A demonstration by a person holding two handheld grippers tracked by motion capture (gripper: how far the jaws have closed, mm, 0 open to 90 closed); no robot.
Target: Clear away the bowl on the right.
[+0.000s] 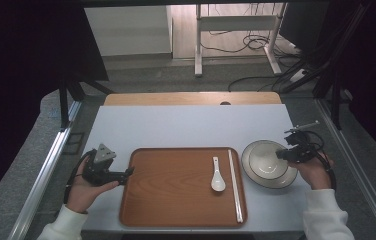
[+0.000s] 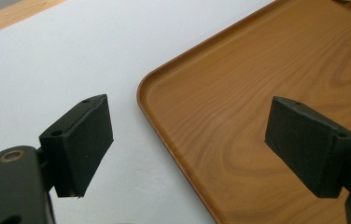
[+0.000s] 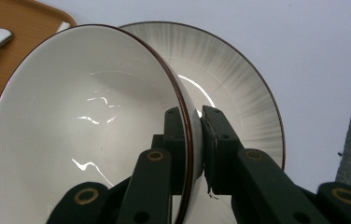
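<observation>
Right gripper [image 3: 196,140] has its jaws pinched on the rim of the white bowl [image 3: 75,135], which sits tilted over the plate [image 3: 243,98] at the right of the high view, just beside the wooden tray [image 1: 176,200]. Left gripper [image 2: 187,144] hangs at the tray's left edge, jaws wide, nothing between them. Spoon [image 1: 217,176] and chopsticks [image 1: 235,185] lie on the tray.

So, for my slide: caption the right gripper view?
Right gripper clamps the bowl rim above the plate.
</observation>
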